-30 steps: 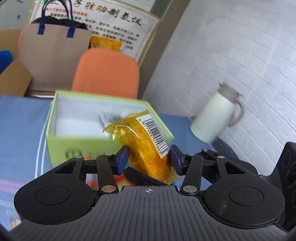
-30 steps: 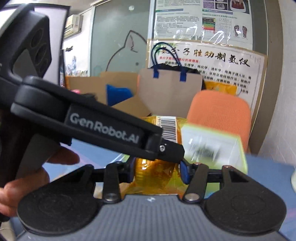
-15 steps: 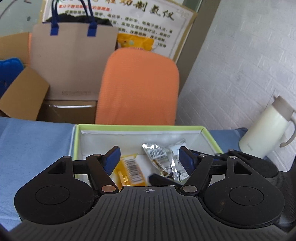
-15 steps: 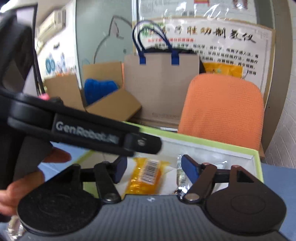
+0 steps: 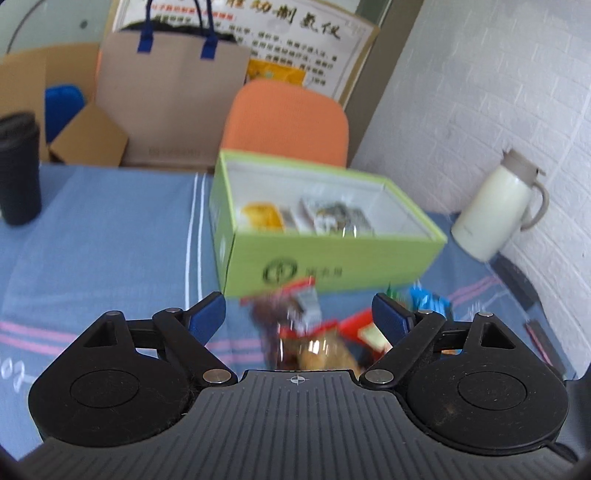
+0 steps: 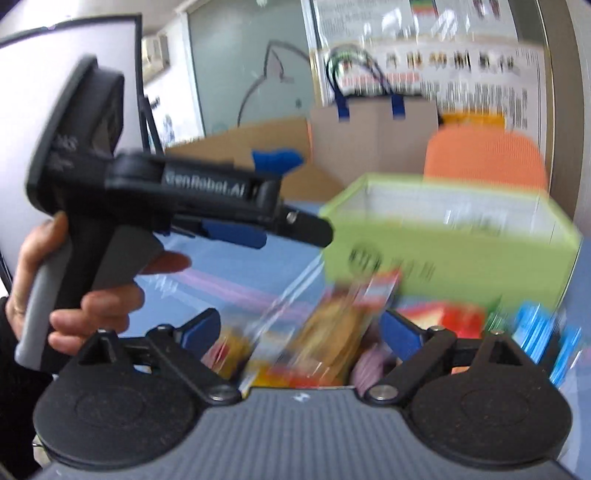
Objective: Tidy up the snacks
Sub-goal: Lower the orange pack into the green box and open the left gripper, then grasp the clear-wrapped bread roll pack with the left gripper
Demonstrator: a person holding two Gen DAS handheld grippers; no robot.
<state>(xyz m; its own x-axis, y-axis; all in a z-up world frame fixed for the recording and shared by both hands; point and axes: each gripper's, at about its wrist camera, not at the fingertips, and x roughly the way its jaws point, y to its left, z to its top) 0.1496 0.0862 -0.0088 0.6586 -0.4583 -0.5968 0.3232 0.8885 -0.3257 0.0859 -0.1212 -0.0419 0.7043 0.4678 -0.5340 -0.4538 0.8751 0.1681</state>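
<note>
both the left hand-held gripper (image 5: 298, 314) and the right hand-held gripper (image 6: 300, 330) are spread apart, gripping nothing. loose snack packets (image 5: 306, 332) lie on the blue worktop (image 5: 110, 236) just before the green box (image 5: 332, 258), which contains an orange packet (image 5: 260, 216) and silver packets (image 5: 336, 218).

The brand "GenRobot.AI" is printed in pale letters along the side of the left gripper (image 6: 295, 236), as seen from the right wrist camera, though the first letters are smeared by motion. Large black Chinese characters are carried across the top of a poster (image 5: 295, 33) on the back wall, with smaller lines of text beneath that cannot be read. A round dark logo and a few characters are stamped on the front of the green box (image 5: 332, 266), too blurred to be made out.
</note>
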